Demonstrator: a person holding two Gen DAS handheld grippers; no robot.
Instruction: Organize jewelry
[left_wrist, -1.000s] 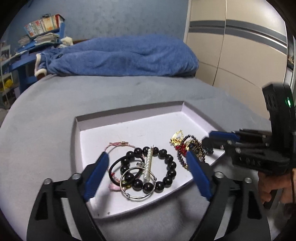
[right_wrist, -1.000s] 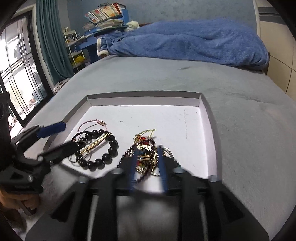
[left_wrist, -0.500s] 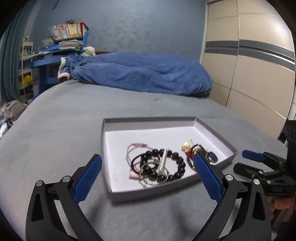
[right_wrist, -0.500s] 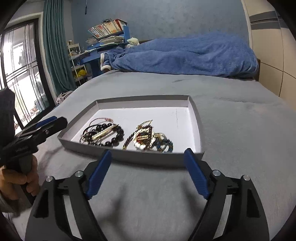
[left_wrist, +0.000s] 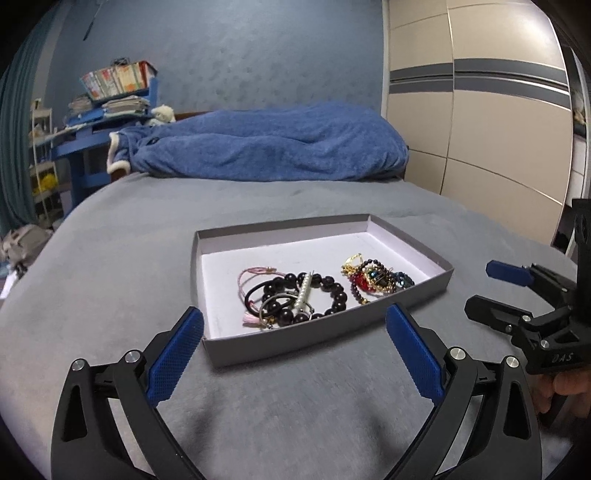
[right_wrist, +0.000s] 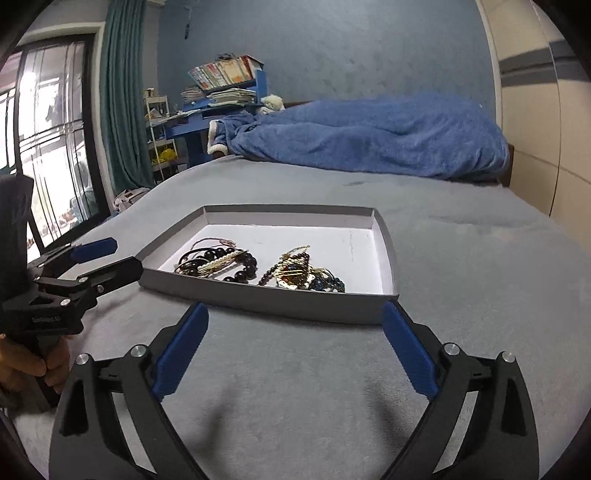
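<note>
A shallow grey tray (left_wrist: 295, 341) with a white floor lies on the grey bed; it also shows in the right wrist view (right_wrist: 266, 301). In it lie a black bead bracelet (left_wrist: 325, 286) with a pearl hair clip (left_wrist: 302, 293), hair ties and a pink cord, and to the right a tangle of red, gold and blue jewelry (left_wrist: 376, 280), which also shows in the right wrist view (right_wrist: 299, 275). My left gripper (left_wrist: 295, 325) is open and empty, just short of the tray's near wall. My right gripper (right_wrist: 295, 317) is open and empty, near the tray's near wall.
A blue blanket (left_wrist: 266, 147) lies bunched at the far end of the bed. A wardrobe (left_wrist: 480, 129) stands at the right. A blue desk with books (right_wrist: 221, 92), curtain and window (right_wrist: 48, 147) are at the left. Grey bedding surrounds the tray.
Both grippers have pulled back from over the tray toward me. The right gripper, shut on the tangle of jewelry a second ago, has opened and left it in the tray.
</note>
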